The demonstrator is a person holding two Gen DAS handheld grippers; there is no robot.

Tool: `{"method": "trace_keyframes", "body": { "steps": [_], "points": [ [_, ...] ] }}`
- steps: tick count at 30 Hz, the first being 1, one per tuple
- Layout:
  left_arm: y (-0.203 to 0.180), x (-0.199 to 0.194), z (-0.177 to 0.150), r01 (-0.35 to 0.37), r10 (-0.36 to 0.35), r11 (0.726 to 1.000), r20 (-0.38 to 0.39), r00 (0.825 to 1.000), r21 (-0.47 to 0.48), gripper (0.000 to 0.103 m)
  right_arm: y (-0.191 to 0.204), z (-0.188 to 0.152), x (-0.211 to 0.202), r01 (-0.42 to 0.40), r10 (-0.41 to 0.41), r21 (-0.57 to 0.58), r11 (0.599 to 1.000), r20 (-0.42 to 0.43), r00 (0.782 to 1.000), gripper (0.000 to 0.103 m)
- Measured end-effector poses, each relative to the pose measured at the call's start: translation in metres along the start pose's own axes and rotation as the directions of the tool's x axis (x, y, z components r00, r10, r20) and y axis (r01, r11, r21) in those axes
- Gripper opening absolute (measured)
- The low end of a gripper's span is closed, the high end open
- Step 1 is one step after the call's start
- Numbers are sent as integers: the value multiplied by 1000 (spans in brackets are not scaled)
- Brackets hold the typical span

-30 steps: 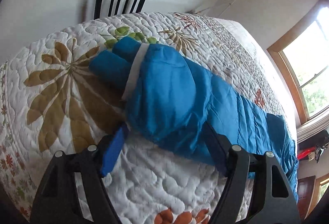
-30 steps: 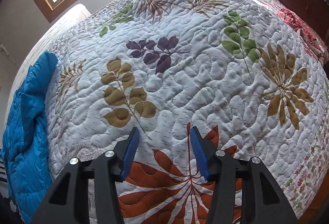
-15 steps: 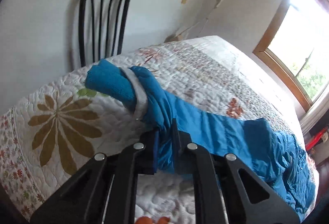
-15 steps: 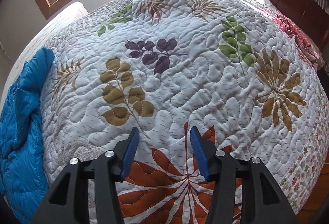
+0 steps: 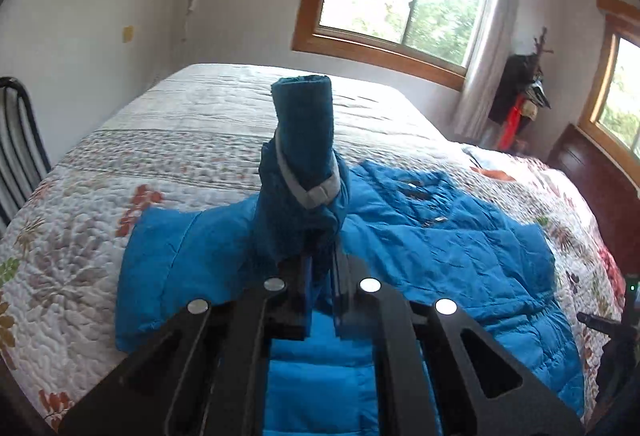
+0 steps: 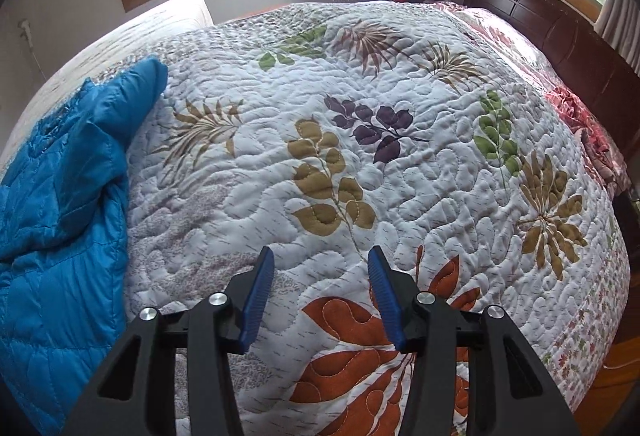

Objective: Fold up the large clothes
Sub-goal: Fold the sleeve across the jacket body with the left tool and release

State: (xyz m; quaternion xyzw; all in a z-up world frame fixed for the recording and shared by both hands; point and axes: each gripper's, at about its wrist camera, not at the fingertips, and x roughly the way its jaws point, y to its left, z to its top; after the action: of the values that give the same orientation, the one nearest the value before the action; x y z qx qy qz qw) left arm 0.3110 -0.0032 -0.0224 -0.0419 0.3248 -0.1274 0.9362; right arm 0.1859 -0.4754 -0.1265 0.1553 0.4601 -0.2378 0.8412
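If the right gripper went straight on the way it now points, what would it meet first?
The right gripper is open and empty; straight ahead it would probably first meet the quilt, near its tan leaf print. The blue jacket lies off to its left.

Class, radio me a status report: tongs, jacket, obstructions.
Left tongs shut on blue quilted jacket's sleeve, lifted. Right tongs open over floral quilt. Nothing obstructing.
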Motion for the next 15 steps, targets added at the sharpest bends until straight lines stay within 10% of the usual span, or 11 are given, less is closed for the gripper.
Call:
{"method": "trace_keyframes", "body": {
  "steps": [11,15],
  "points": [
    [-74,113,-50,91,-47,986,-296,954,139,13,44,-11,-1,-88,87,-140,986,-14,996,50],
    [-72,92,-51,113,-71,983,-264,962,146,48,43,-11,-2,-96,96,-133,986,-13,995,50]
  ]
}}
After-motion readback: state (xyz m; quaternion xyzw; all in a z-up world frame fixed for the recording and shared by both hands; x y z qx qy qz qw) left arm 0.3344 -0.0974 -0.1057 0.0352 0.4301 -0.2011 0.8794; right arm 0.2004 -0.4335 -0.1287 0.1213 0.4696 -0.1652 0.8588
